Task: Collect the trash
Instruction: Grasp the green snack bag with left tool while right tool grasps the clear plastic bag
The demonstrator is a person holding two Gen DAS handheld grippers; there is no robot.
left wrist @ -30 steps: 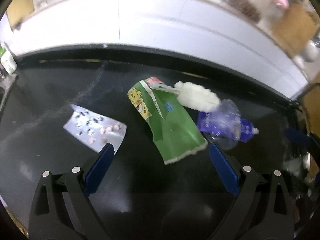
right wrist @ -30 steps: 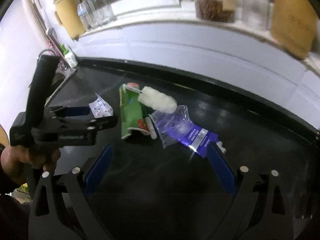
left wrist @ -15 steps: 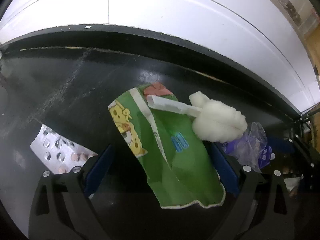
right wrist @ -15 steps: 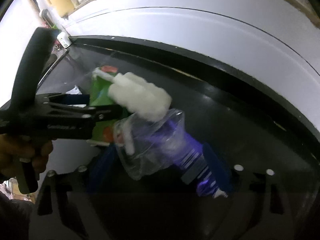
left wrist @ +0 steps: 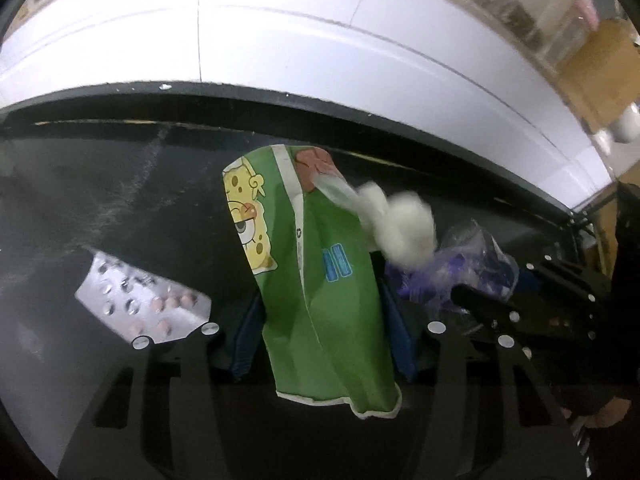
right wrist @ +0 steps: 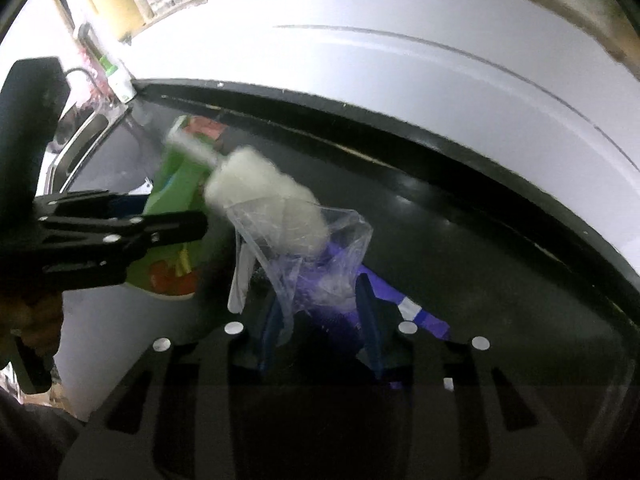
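A: What does the left camera catch that the right one misses?

B: The pill sheet (left wrist: 140, 300), lying flat at eight o'clock of the green wrapper (left wrist: 316, 280), apart from it. It also shows the cartoon print on that wrapper, which stands between the pads of the left gripper (left wrist: 320, 320); its jaws are closing, pads against both sides.

A: And the right camera?

B: The sink rim (right wrist: 80, 148) at ten o'clock and the hand (right wrist: 32, 320) holding the left tool. The right gripper (right wrist: 320, 312) is closing too, with the clear plastic bag (right wrist: 288, 248) and the purple packet (right wrist: 416, 308) between its pads. The white fluffy wad (right wrist: 268, 200) sits at twelve o'clock of that bag, touching it.

A: Room to move?

B: The black counter (right wrist: 500, 280) is bare toward three o'clock; its raised back edge and the white wall (right wrist: 400, 80) close off twelve.
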